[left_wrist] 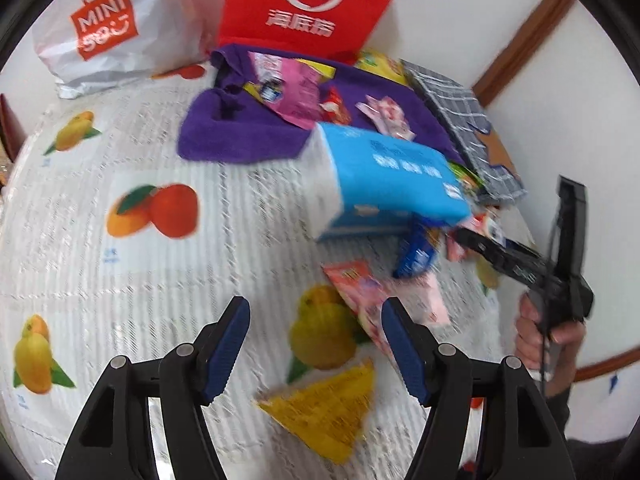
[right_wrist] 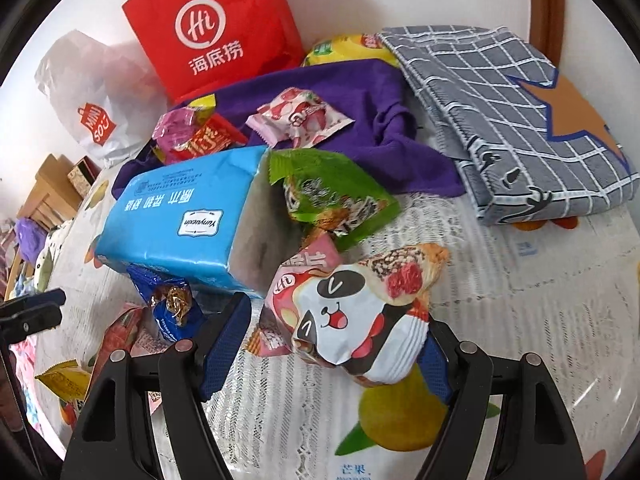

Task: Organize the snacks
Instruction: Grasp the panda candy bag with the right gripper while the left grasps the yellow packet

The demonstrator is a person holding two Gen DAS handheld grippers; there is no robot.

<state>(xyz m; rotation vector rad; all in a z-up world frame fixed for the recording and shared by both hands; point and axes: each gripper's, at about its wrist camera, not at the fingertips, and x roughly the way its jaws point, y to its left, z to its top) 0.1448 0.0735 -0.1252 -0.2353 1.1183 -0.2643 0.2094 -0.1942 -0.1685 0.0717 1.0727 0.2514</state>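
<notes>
Left wrist view first: the left gripper (left_wrist: 316, 344) hangs over the desk (left_wrist: 120, 280) with its fruit-print cover, jaws standing apart and empty. Just beyond them lie a yellow snack packet (left_wrist: 324, 412) and a pink-red packet (left_wrist: 368, 300). Farther back sits a blue tissue pack (left_wrist: 384, 180), then a purple cloth (left_wrist: 240, 136) strewn with snacks, and a red paper bag (left_wrist: 300, 4) against the wall. At the right edge, a hand (left_wrist: 548, 332) carries the other tool.

Over to the right wrist view: the right gripper (right_wrist: 336, 344) has a panda-face snack bag (right_wrist: 352, 320) between its jaws. The right pad touches the bag; whether the left pad presses it cannot be told. A green packet (right_wrist: 332, 196) leans beside the tissue pack.
</notes>
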